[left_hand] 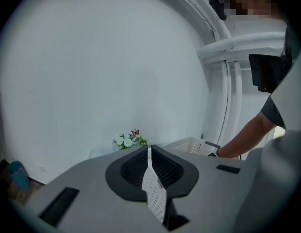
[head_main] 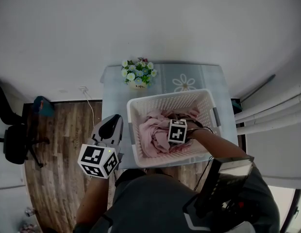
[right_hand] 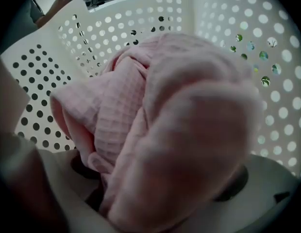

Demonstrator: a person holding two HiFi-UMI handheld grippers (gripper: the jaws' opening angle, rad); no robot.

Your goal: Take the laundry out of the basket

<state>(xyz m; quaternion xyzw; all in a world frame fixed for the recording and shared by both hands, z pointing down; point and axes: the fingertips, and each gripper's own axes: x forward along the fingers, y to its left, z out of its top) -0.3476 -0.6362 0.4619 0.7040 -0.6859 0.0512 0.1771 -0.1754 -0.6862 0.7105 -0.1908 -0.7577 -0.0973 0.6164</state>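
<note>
A white perforated laundry basket [head_main: 136, 130] stands on the table, with pink laundry [head_main: 153, 132] heaped inside. My right gripper [head_main: 162, 133] is down in the basket, its marker cube just above the heap. In the right gripper view a bunched pink waffle-weave cloth [right_hand: 179, 110] fills the space between the widely spread jaws, with the basket wall [right_hand: 92, 38] behind it. The pads are hidden by the cloth. My left gripper [head_main: 113, 122] hangs outside the basket's left wall, above the table edge. Its jaws stand together on nothing, as the left gripper [left_hand: 149, 152] also appears in its own view.
A small pot of flowers [head_main: 138, 74] stands at the table's [head_main: 189, 76] far left corner, behind the basket. Wooden floor lies to the left, with a black chair [head_main: 17, 142] and a teal object [head_main: 42, 106]. White pipes [head_main: 272, 113] run along the right.
</note>
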